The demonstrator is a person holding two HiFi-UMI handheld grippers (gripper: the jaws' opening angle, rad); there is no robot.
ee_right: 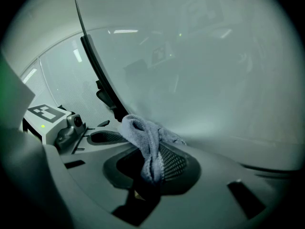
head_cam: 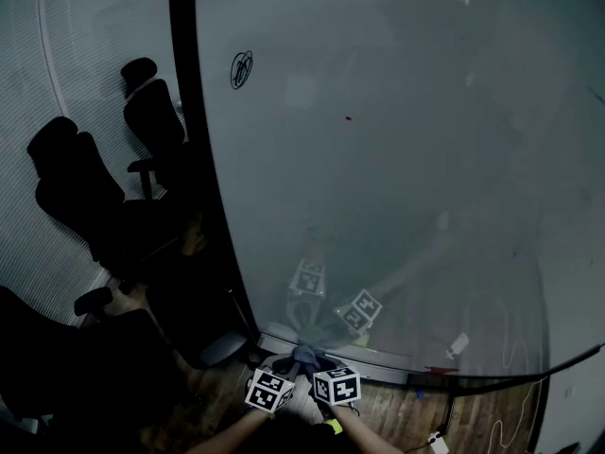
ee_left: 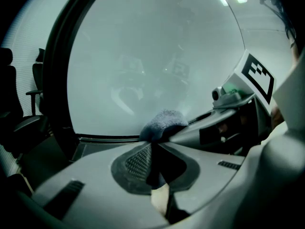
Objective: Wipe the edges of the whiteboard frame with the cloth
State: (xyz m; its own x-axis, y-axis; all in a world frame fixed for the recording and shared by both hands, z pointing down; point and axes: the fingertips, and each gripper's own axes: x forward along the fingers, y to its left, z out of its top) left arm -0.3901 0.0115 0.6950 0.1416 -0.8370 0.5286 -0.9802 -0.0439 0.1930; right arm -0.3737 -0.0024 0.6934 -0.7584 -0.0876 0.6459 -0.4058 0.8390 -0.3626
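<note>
A large whiteboard [head_cam: 397,159] with a dark frame [head_cam: 194,112] fills the head view. Both grippers meet low at its bottom edge [head_cam: 378,362], near the lower left corner. A blue-grey cloth [head_cam: 307,356] is bunched between them. My left gripper [head_cam: 288,372] is shut on the cloth [ee_left: 162,123], with the board's bottom frame [ee_left: 95,138] just beyond. My right gripper [head_cam: 317,372] is shut on the cloth [ee_right: 145,142] too, with the board's dark left frame [ee_right: 100,75] rising behind it. The cloth sits close to the board; contact cannot be told.
Black office chairs [head_cam: 85,197] stand left of the board against a grey wall. Wooden floor [head_cam: 217,395] lies below. Small items and a cable [head_cam: 454,348] lie at the board's foot to the right. A scribble [head_cam: 242,68] marks the board's upper left.
</note>
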